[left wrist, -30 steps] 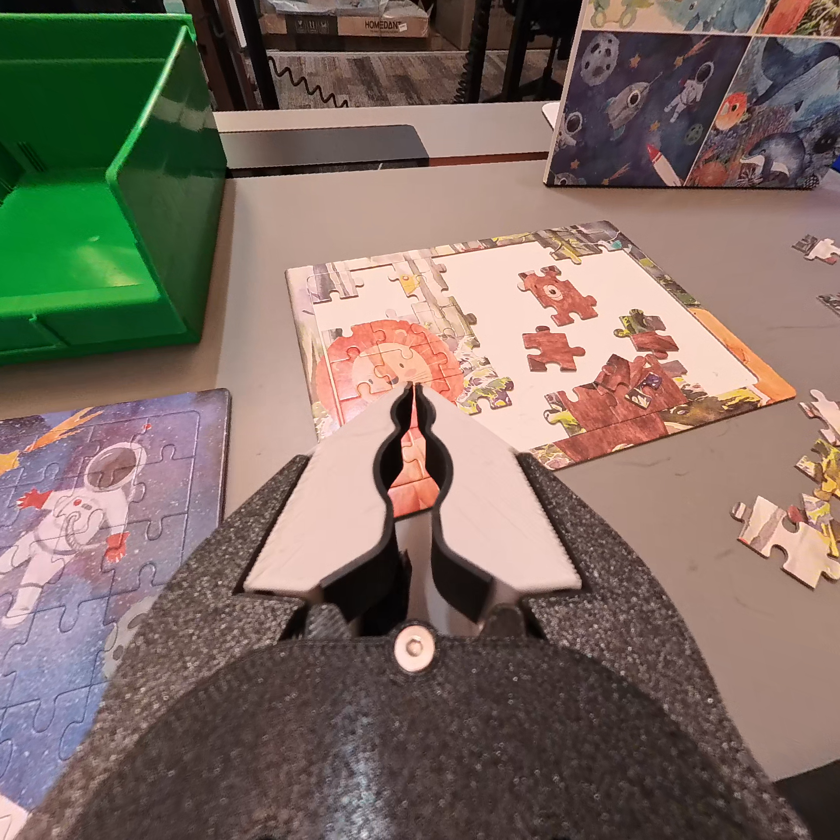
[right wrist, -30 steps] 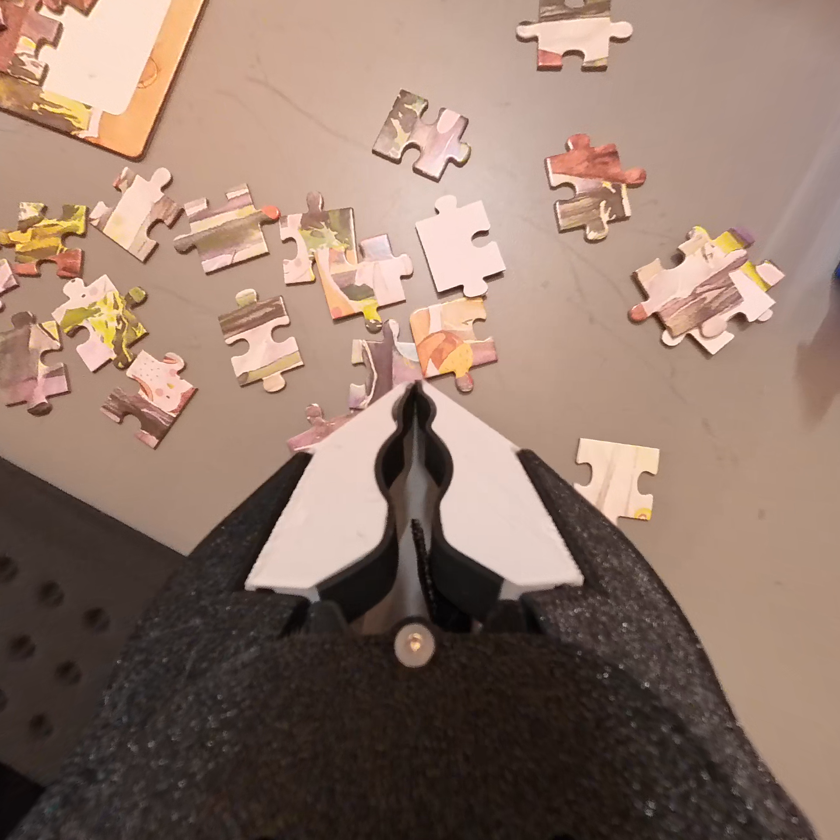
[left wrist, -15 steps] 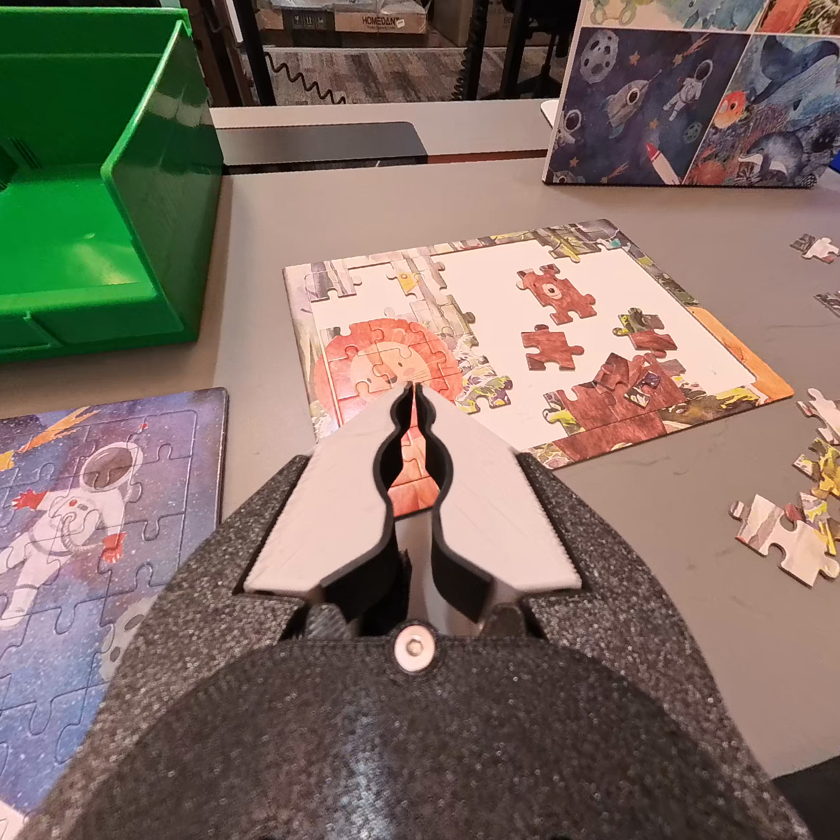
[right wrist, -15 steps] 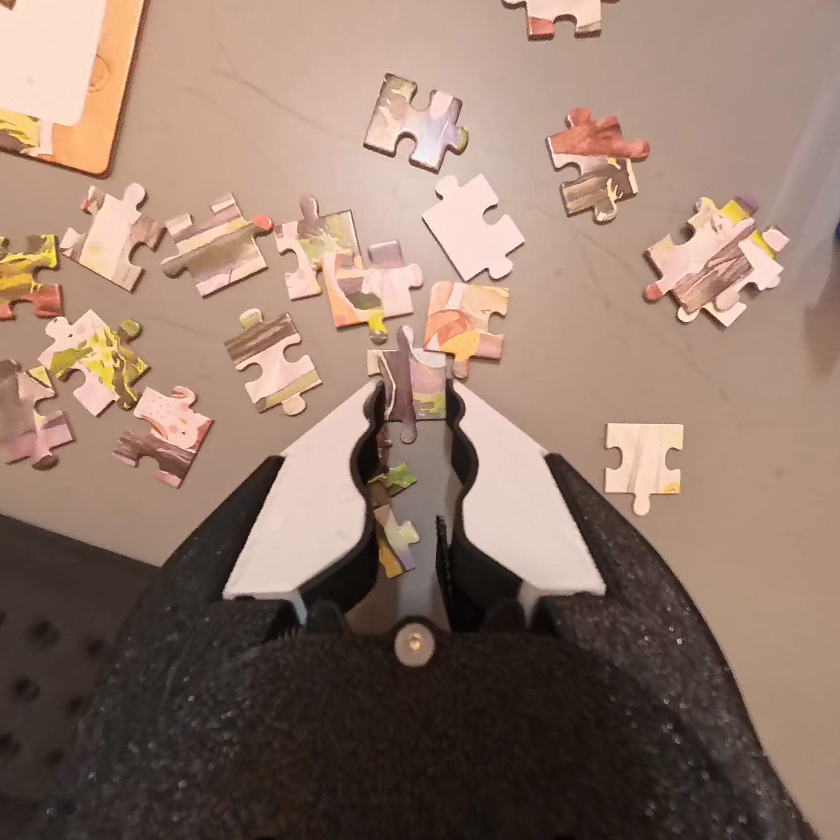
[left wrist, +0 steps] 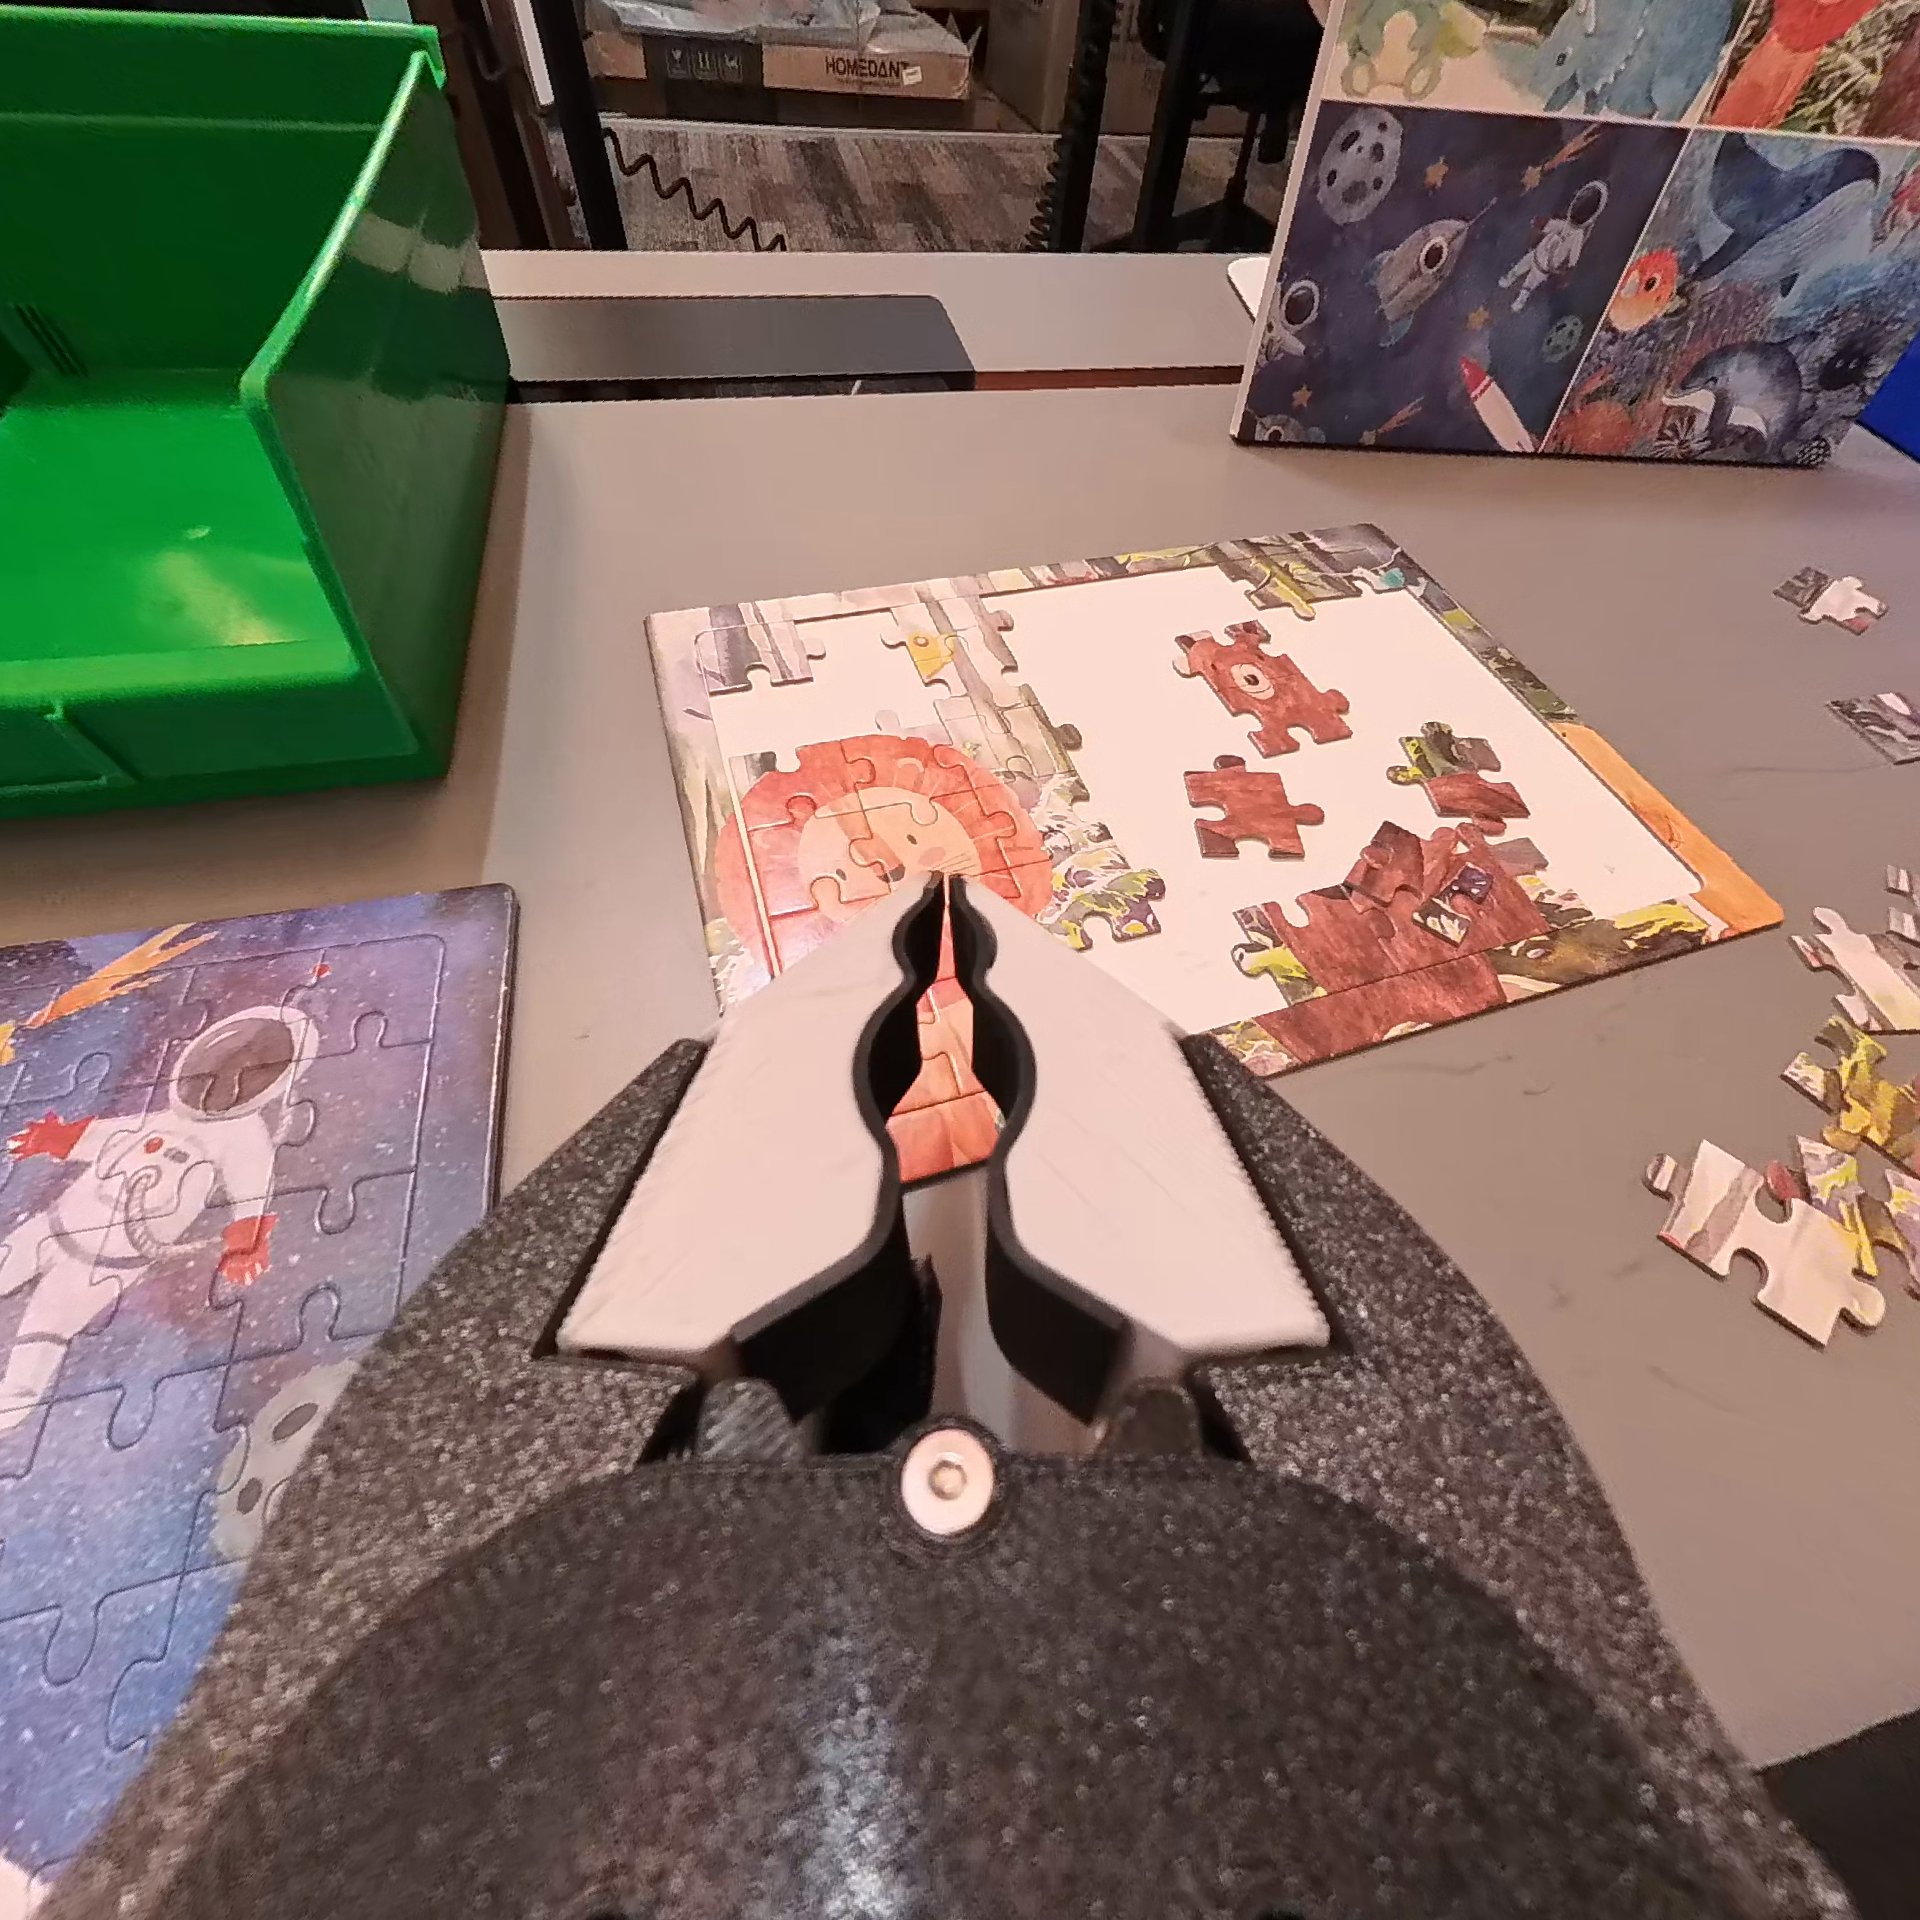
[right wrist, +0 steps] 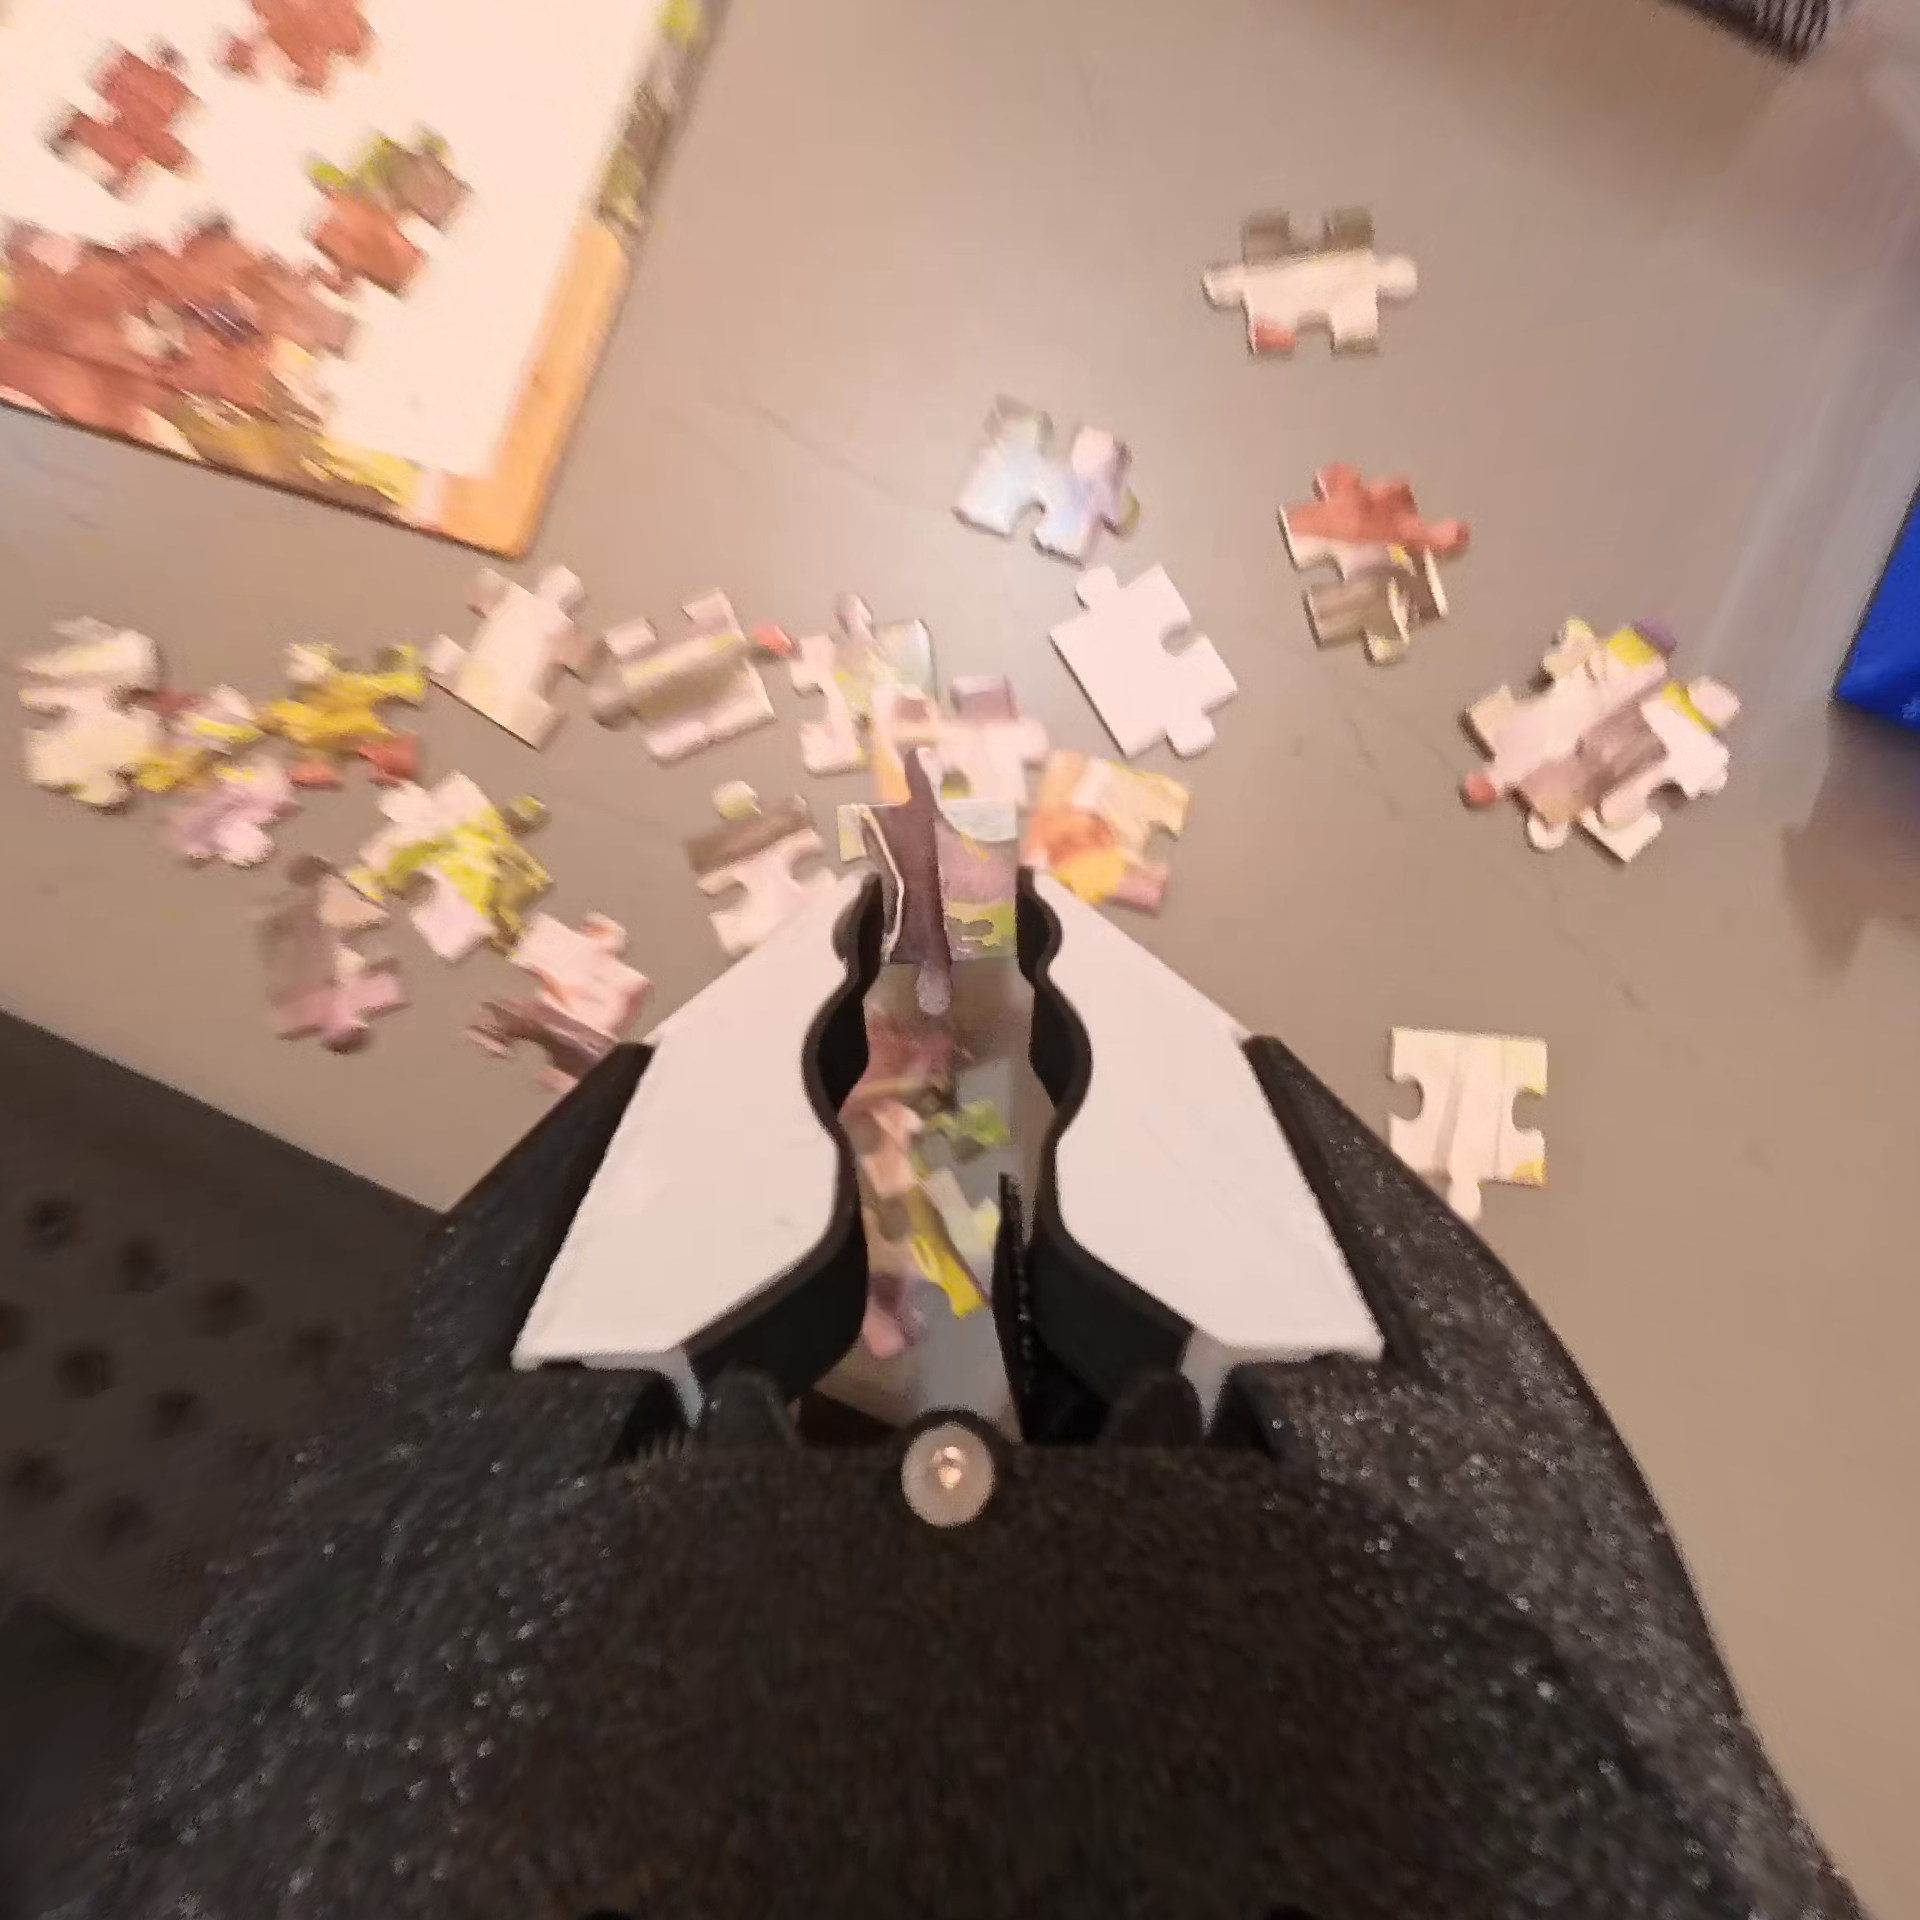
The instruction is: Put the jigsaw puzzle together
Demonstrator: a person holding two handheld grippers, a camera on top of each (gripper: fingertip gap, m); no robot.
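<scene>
The puzzle board (left wrist: 1132, 665) lies flat mid-table, with a finished lion (left wrist: 883, 821) at its left and brown bear pieces (left wrist: 1382, 925) at its right. My left gripper (left wrist: 945, 883) is shut and empty, hovering over the board's near left corner. My right gripper (right wrist: 945, 888) is shut on a purple-grey puzzle piece (right wrist: 925, 873), held flat between the fingertips above the scattered loose pieces (right wrist: 686, 686). The board's orange corner (right wrist: 561, 416) shows blurred at the upper left of the right wrist view.
A green bin (left wrist: 343, 436) stands at the far left. A finished astronaut puzzle (left wrist: 239, 1122) lies at the near left. The picture box (left wrist: 1579, 270) stands at the back right. Loose pieces (left wrist: 1787, 1236) lie right of the board. A blue object (right wrist: 1886, 644) sits at the right edge. Across from one pair of fingers to the other is roughly 40 cm.
My right gripper opened, closed around the purple-grey piece and pulled back up with it, so the board came into view. My left gripper has barely moved.
</scene>
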